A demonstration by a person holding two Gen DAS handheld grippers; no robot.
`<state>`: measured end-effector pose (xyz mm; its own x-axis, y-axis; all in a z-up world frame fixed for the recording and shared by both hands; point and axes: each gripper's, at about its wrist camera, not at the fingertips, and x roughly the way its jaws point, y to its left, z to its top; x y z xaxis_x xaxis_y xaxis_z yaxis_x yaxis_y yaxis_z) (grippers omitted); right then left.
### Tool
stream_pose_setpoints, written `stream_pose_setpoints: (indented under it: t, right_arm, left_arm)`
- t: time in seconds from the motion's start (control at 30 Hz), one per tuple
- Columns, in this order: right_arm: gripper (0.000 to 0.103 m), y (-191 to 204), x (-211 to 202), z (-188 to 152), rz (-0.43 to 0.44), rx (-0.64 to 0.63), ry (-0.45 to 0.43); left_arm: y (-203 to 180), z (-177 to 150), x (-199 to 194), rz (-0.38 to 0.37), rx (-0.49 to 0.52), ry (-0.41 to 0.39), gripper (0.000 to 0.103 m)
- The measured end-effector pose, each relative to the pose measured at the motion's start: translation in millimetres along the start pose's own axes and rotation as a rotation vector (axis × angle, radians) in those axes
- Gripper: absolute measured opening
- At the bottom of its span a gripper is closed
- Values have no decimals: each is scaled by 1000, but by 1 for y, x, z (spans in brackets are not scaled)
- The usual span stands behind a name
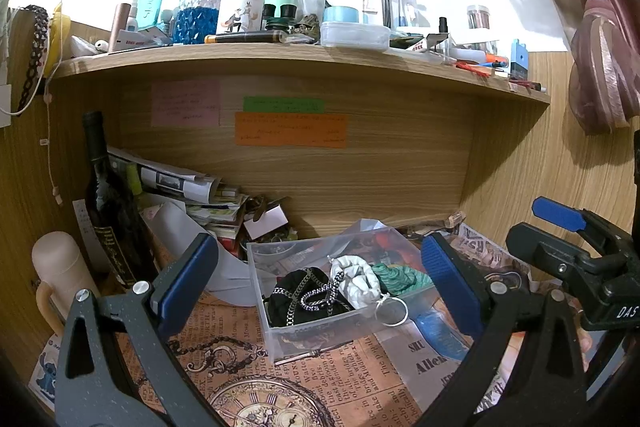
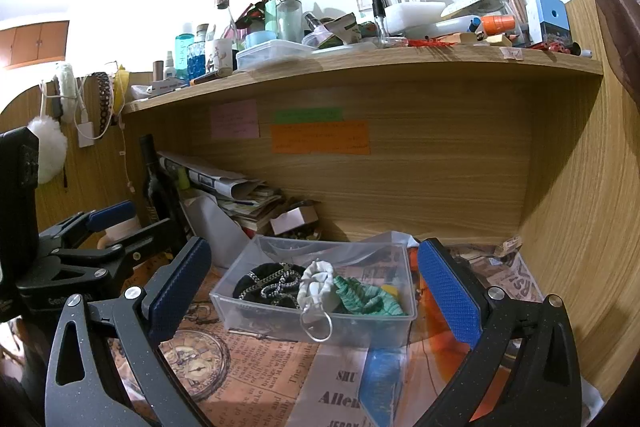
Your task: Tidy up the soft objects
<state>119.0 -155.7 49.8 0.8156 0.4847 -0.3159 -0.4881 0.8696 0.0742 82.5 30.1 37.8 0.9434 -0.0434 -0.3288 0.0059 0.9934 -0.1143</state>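
Observation:
A clear plastic box (image 1: pixel 264 323) (image 2: pixel 224 303) sits on the newspaper-print desk mat under the wooden shelf. Inside lie a black soft item with chain (image 1: pixel 292 301) (image 2: pixel 260 283), a white scrunchie (image 1: pixel 358 281) (image 2: pixel 316 285) and a green scrunchie (image 1: pixel 400 279) (image 2: pixel 366 297). A wire ring (image 1: pixel 392 311) (image 2: pixel 316 327) hangs over the box's front wall. My left gripper (image 1: pixel 320 287) is open and empty, just short of the box. My right gripper (image 2: pixel 316 291) is open and empty, also facing the box. Each gripper shows at the edge of the other's view.
A dark wine bottle (image 1: pixel 106 203) (image 2: pixel 158 183) and a stack of papers (image 1: pixel 192 195) stand at the back left. A beige mug (image 1: pixel 60 275) stands left. The shelf above (image 1: pixel 280 61) is crowded with bottles. A blue item (image 1: pixel 438 333) lies right of the box.

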Motion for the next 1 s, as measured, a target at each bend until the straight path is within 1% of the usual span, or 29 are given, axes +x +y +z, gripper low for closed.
stream_pose_setpoints:
  t: [0.6, 1.0]
  right_arm:
    - [103, 1, 2, -1, 2, -1, 8]
    - [103, 1, 7, -3, 4, -3, 15]
  left_arm:
    - [8, 0, 3, -44, 0, 19, 103]
    - [6, -1, 0, -61, 20, 10, 103]
